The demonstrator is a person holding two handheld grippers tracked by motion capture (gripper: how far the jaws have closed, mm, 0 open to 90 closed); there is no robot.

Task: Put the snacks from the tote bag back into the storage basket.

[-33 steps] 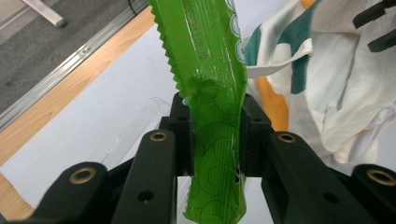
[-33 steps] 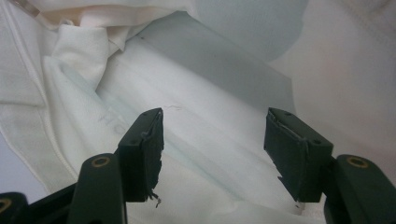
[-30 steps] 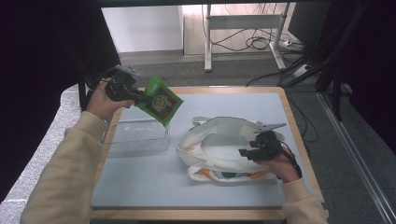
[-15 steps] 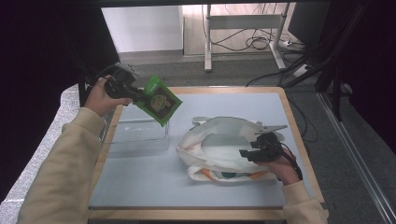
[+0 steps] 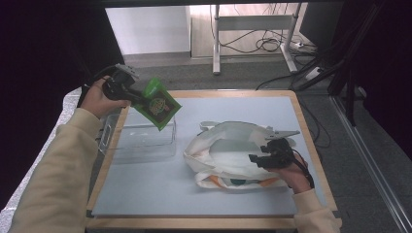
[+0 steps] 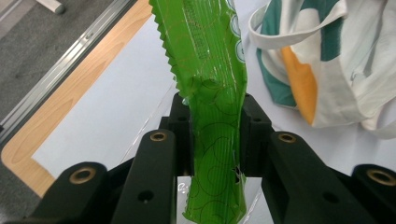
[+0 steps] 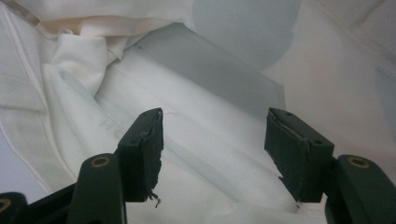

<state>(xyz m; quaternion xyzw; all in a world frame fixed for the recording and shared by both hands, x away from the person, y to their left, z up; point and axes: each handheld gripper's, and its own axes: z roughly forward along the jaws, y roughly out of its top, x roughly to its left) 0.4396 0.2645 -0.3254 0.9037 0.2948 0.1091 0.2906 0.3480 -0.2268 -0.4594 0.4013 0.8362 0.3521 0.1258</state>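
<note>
On the tabletop (image 5: 160, 194), the wide strip nearest the person lay bare, giving a hand free passage from side to side. The clear plastic box (image 5: 141, 141) blocked the left part, and the white cloth bag (image 5: 228, 155) sprawled just right of it, leaving a narrow bare gap between them. Behind the bag, the far right corner stood open.

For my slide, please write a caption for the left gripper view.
Left gripper clamps a green snack pouch above the table, tote bag beyond.
</note>
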